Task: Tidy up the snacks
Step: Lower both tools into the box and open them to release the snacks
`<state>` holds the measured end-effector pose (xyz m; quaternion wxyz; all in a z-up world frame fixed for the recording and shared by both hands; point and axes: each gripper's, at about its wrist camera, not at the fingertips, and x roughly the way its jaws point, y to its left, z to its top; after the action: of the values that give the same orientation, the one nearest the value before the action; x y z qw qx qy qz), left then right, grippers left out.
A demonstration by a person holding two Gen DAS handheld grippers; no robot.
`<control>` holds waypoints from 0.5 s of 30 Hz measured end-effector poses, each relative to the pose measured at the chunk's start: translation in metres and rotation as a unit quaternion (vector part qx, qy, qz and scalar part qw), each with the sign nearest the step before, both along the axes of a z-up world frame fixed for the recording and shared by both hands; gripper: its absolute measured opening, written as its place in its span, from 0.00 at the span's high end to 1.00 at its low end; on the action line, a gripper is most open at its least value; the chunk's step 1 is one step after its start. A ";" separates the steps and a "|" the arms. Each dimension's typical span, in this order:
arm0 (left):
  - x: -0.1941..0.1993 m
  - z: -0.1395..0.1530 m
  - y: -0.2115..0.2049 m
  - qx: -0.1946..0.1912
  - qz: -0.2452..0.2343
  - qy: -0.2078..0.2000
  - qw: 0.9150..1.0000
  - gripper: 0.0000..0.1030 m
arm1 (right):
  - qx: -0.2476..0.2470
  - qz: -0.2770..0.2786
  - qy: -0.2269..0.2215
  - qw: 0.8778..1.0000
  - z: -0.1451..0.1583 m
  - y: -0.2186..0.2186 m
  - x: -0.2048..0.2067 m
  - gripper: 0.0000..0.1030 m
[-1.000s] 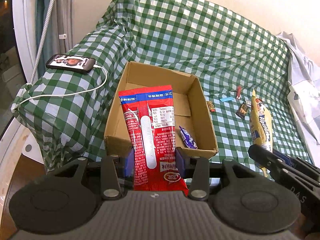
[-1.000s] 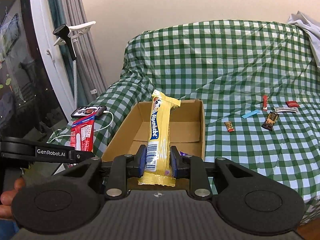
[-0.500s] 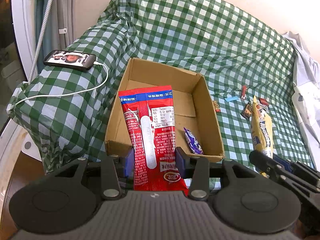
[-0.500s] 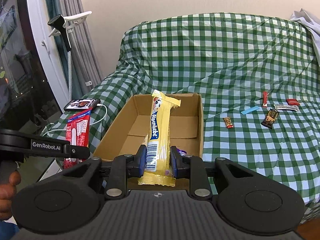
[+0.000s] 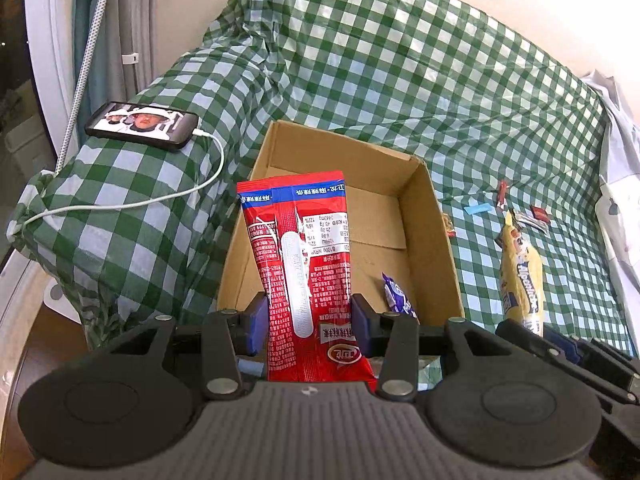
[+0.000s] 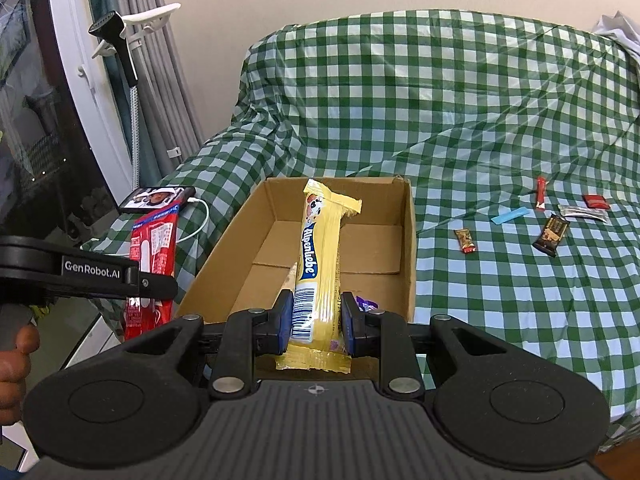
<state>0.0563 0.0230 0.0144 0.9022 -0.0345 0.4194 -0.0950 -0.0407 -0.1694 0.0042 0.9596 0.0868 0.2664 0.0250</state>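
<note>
Two packets pinched — left gripper (image 5: pixel 307 316) jaws on red packet (image 5: pixel 298 256), right gripper (image 6: pixel 315 316) on yellow packet (image 6: pixel 320 256), possibly above cardboard box (image 5: pixel 436 248).

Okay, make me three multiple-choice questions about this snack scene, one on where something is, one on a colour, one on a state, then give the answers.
1. Where does the small purple snack lie?
A. inside the cardboard box
B. on the phone
C. on the floor

2. What colour is the packet in the right claw?
A. green
B. yellow
C. black

3. How is the left claw now?
A. open and empty
B. out of view
C. clamped on the red packet

Answers: A, it rests on the box floor; B, the yellow packet sits between its pads; C, both pads press the packet's sides.
</note>
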 end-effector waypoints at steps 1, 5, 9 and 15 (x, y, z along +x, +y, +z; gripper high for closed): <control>0.003 0.000 0.000 0.000 0.000 0.000 1.000 0.54 | 0.000 0.000 0.002 1.000 -0.001 0.000 0.002 0.75; 0.011 -0.001 -0.002 0.002 -0.003 0.000 1.000 0.54 | 0.001 0.000 0.008 1.000 -0.003 0.000 0.011 0.75; 0.020 -0.002 -0.004 0.002 -0.005 0.003 1.000 0.54 | 0.002 0.000 0.016 1.000 -0.006 -0.001 0.021 0.75; 0.037 -0.004 -0.008 0.001 -0.005 0.007 1.000 0.54 | 0.001 -0.003 0.023 1.000 -0.008 -0.009 0.038 0.75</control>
<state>0.0938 0.0148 0.0105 0.8987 -0.0324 0.4260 -0.0991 -0.0032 -0.1789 -0.0041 0.9531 0.0890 0.2885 0.0199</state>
